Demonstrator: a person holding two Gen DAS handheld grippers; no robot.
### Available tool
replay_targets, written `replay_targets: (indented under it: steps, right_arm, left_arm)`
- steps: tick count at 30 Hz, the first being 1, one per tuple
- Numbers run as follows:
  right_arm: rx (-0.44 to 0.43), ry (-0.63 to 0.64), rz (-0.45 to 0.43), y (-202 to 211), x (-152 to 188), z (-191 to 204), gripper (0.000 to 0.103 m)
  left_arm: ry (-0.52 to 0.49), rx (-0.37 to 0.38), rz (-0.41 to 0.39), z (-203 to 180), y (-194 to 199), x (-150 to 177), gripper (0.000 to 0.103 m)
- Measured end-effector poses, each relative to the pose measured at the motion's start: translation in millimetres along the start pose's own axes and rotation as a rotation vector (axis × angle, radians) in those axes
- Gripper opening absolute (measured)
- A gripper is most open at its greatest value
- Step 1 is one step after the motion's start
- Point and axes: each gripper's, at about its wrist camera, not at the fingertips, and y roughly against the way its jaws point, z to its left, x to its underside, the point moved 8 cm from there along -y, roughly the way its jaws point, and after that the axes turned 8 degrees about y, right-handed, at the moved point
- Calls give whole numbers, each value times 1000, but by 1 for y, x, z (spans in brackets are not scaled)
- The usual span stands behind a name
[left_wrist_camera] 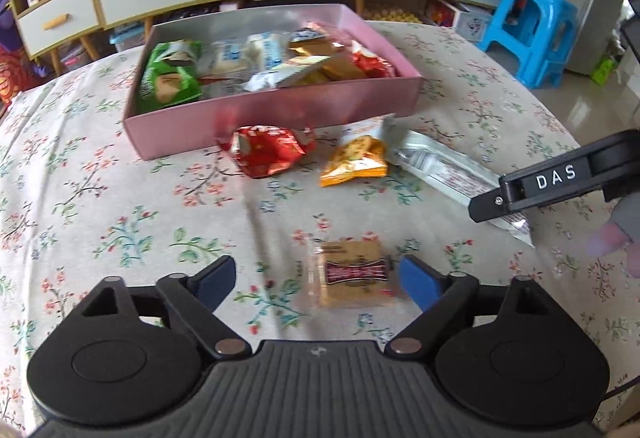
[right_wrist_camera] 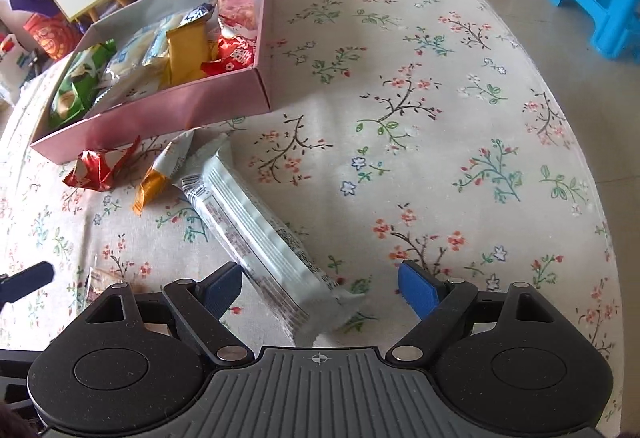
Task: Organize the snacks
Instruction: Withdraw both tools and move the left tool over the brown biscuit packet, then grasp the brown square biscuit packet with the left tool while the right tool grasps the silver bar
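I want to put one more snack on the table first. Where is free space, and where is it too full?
Free: the wide floral tablecloth right of the pink box and the long white packet, out to the table edge. Crowded: the strip before the box, where the red packet, orange packet and white packet lie close together; the box looks nearly full.

The left gripper (left_wrist_camera: 316, 284) tilts steeply down over the table's near edge, jaws spread, blue pads (left_wrist_camera: 420, 284) gripping nothing; the right gripper (right_wrist_camera: 320, 288) tilts down likewise, jaws wide, not clamping (a fingertip (left_wrist_camera: 606, 240) shows beside its black finger)
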Motion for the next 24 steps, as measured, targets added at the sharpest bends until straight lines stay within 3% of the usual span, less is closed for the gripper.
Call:
replay_targets:
  steps: [6,20,24]
  right_arm:
    - [-4,20,-3,0,-2,4,87]
    - [4,151,-53,-8,-11,27,86]
    - [36,211,-80,-10,-13,30,70]
  left_arm:
    - [-2,13,13,-10,-5,3,59]
    - [-9,24,-4,-13,-6,0,44]
    - [-6,41,9,-13,-5,-2,40]
